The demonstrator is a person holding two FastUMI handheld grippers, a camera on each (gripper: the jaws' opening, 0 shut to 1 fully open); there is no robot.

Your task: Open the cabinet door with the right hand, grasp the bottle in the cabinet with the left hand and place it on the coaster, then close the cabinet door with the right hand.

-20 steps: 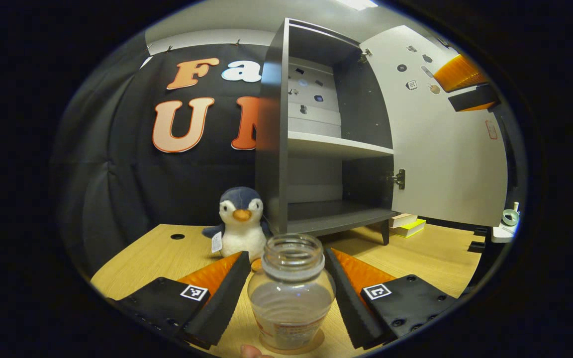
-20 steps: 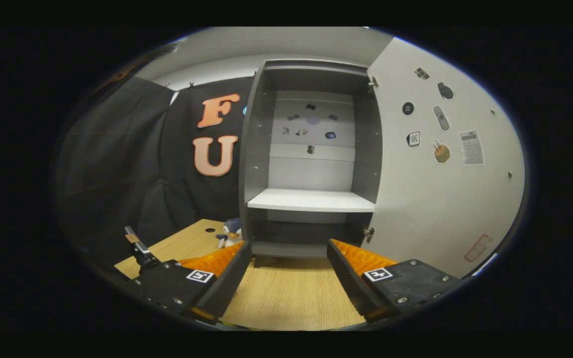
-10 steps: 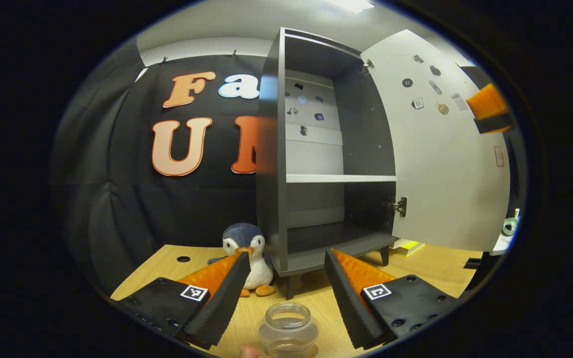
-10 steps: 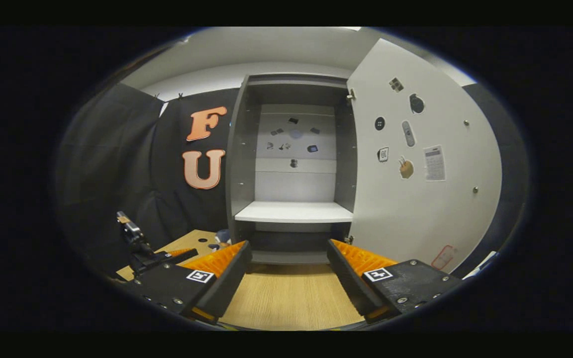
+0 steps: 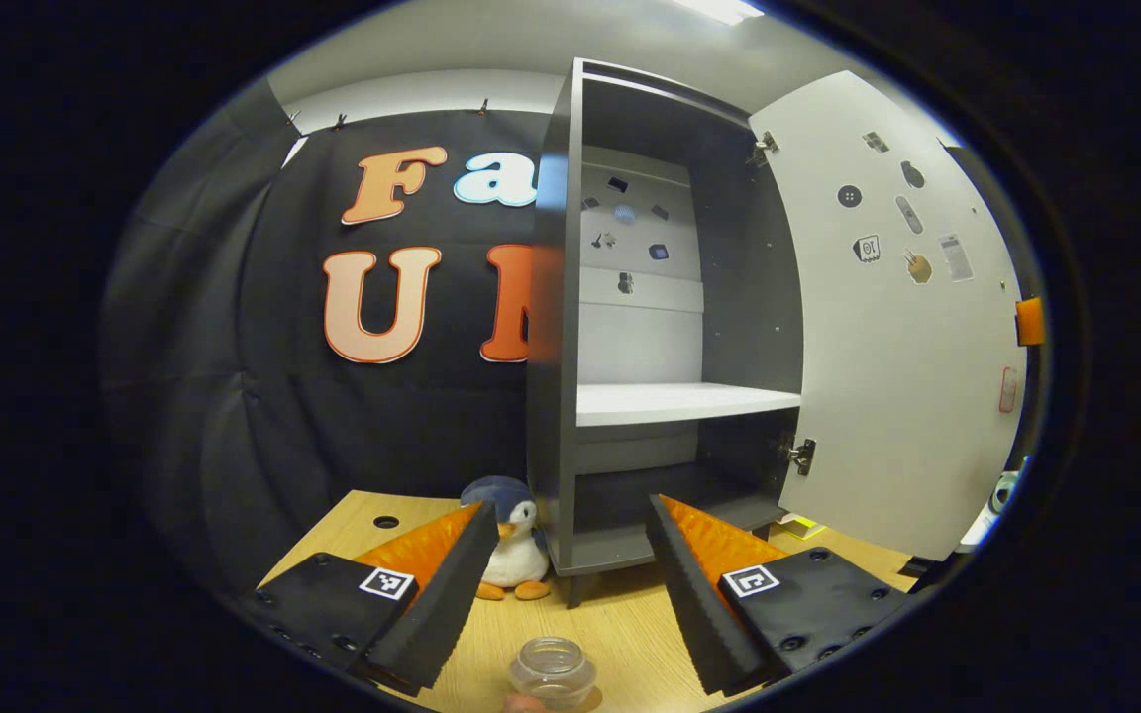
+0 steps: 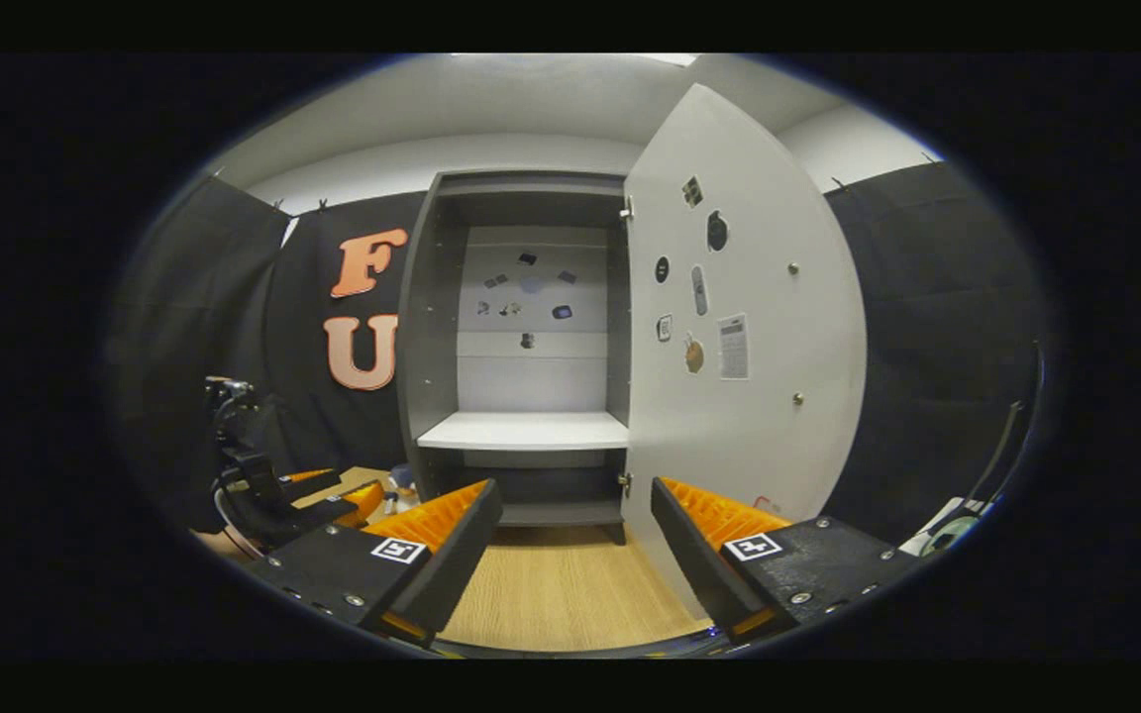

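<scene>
A clear, lidless bottle stands on the wooden table at the lower edge of the left gripper view. The coaster under it is too cut off to make out. My left gripper hangs open above and behind the bottle, apart from it. The grey cabinet stands open, its shelves bare, with the white door swung out to the right. My right gripper is open and holds nothing. It faces the cabinet and the door's inner face. The left gripper also shows at the left of the right gripper view.
A penguin plush sits against the cabinet's left foot. Yellow books lie behind the cabinet's right leg. A tape roll lies at the far right. There is a cable hole in the table's left part.
My left gripper has drawn back and up from the bottle, which stays standing on the table. My right gripper has moved back and to the right, so the door now shows more edge-on.
</scene>
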